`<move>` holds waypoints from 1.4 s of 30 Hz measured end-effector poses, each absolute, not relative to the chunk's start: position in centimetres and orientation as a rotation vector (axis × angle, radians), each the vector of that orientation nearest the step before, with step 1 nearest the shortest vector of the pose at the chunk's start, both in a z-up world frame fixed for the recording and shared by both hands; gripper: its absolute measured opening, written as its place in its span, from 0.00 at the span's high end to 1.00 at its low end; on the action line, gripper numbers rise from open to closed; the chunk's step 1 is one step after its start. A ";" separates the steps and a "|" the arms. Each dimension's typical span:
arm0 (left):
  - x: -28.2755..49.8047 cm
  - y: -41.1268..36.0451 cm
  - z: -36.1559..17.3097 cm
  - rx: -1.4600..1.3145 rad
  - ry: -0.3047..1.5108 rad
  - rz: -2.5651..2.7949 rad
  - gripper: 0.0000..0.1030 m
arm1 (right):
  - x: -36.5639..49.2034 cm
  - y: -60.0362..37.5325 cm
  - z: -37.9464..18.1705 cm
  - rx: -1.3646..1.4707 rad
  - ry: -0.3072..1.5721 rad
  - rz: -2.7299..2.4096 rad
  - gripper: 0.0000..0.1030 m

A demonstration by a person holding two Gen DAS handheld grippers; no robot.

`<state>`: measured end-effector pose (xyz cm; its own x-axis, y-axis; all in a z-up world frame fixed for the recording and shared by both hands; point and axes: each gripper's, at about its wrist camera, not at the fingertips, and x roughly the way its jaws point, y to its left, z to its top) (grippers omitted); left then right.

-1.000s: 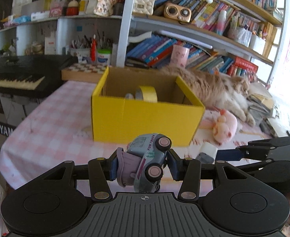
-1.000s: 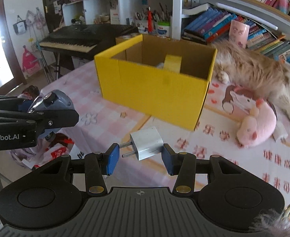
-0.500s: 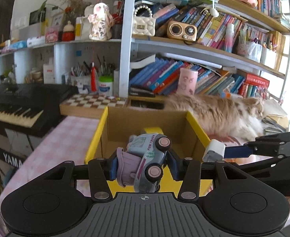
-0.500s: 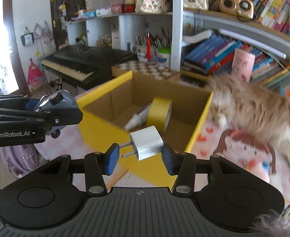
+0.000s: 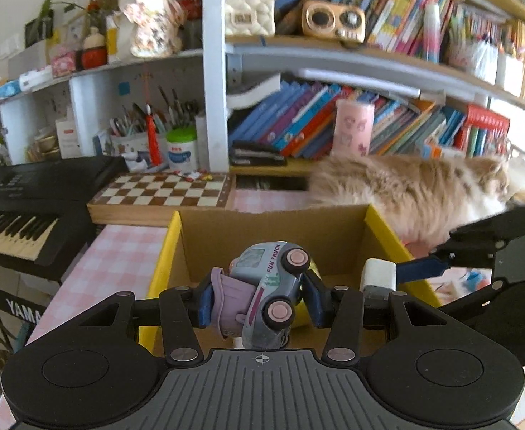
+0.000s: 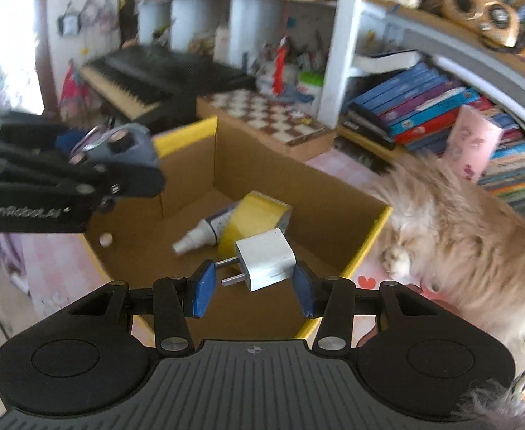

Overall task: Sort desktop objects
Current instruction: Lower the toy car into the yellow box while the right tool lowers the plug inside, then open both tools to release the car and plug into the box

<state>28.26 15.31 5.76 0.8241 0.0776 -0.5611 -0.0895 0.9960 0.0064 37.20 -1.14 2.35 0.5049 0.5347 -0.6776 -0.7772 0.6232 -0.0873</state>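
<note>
- Above the open yellow cardboard box (image 6: 366, 240), both grippers hang side by side, each with something clamped between its blue pads.
- Left gripper (image 5: 259, 299): its 2 fingers are closed on a small toy truck (image 5: 268, 286), grey-blue with pink wheels and "FUN TRUCK" on its side; the truck is tipped on its side, wheels facing the camera, over the near-left part of the box.
- Right gripper (image 6: 250, 283): its 2 fingers pinch a white plug adapter (image 6: 265, 258) lengthwise, the left pad against its 2 metal prongs, the right pad against its back face. It sits over the box's near-right area.
- Inside the box, on its brown floor, lie a yellow tape roll (image 6: 253, 218) and a small white-capped tube (image 6: 198, 236), touching each other.
- Right of the box a fluffy ginger cat (image 6: 459, 229) lies on the pink checked tablecloth (image 5: 119, 251).
- Behind the box sit a chessboard (image 5: 162, 190), a black keyboard (image 5: 22, 193) and shelves of books (image 5: 298, 122).
</note>
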 end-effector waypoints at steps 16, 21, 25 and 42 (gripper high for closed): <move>34.4 16.1 0.8 0.027 0.914 0.041 0.54 | 41.1 4.5 -1.7 -0.868 0.778 1.085 0.57; 34.5 15.8 -0.6 0.048 0.975 0.032 0.54 | 41.2 5.4 -3.2 -0.952 0.816 1.106 0.57; 34.5 15.6 -0.4 0.050 0.983 0.025 0.54 | 41.4 5.7 -3.2 -0.954 0.849 1.115 0.57; 32.3 14.3 2.4 0.072 0.848 0.022 0.43 | 40.8 4.2 -1.2 -0.848 0.810 1.068 0.48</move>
